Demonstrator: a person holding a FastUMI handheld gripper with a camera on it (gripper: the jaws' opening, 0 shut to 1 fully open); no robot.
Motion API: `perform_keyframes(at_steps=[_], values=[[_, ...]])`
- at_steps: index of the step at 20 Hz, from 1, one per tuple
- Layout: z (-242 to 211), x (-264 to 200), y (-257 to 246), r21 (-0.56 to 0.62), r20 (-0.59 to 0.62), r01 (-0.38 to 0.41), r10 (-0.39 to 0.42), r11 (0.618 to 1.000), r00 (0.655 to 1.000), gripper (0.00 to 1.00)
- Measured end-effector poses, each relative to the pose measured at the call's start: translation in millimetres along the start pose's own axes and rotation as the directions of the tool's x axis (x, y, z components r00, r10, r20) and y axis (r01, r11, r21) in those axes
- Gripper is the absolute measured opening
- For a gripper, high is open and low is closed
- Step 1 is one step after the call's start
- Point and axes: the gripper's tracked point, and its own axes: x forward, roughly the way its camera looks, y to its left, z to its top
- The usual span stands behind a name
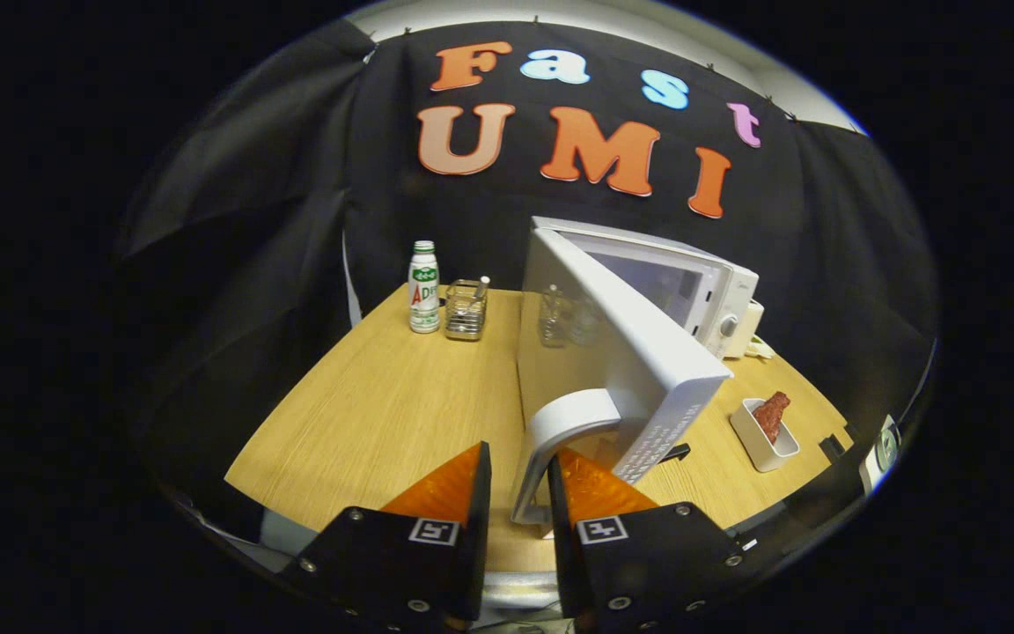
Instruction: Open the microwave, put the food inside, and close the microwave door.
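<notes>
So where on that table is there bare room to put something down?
Bare wood lies between the gripper, whose fingers flank the door handle, and the bottle and wire basket. It is crowded near the food dish beside the microwave.

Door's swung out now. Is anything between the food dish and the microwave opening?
The open door does not block it: the dish of food sits on the table on the oven's side of the door, with bare tabletop up to the microwave. The gripper is on the door handle, which sits between its jaws.
</notes>
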Motion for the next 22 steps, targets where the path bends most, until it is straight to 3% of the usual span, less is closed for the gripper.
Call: perform_keyframes(at_steps=[5,6,8,14,19,22], values=[[2.0,-18.3,28.5,0.022,-0.029,-0.135,0.136,0.991,0.99,0.63],[5.6,-23.8,29.8,0.016,-0.031,-0.15,0.15,0.989,0.988,0.73],[16.4,-36.2,30.1,-0.023,-0.016,-0.167,0.167,0.986,0.986,0.82],[59.9,-57.0,15.5,0.02,0.045,-0.233,0.232,0.972,0.972,0.95],[115.8,-49.9,-14.9,0.085,0.126,-0.267,0.255,0.96,0.959,0.96],[145.1,-37.0,-55.4,0.099,0.167,-0.246,0.228,0.964,0.959,0.96]])
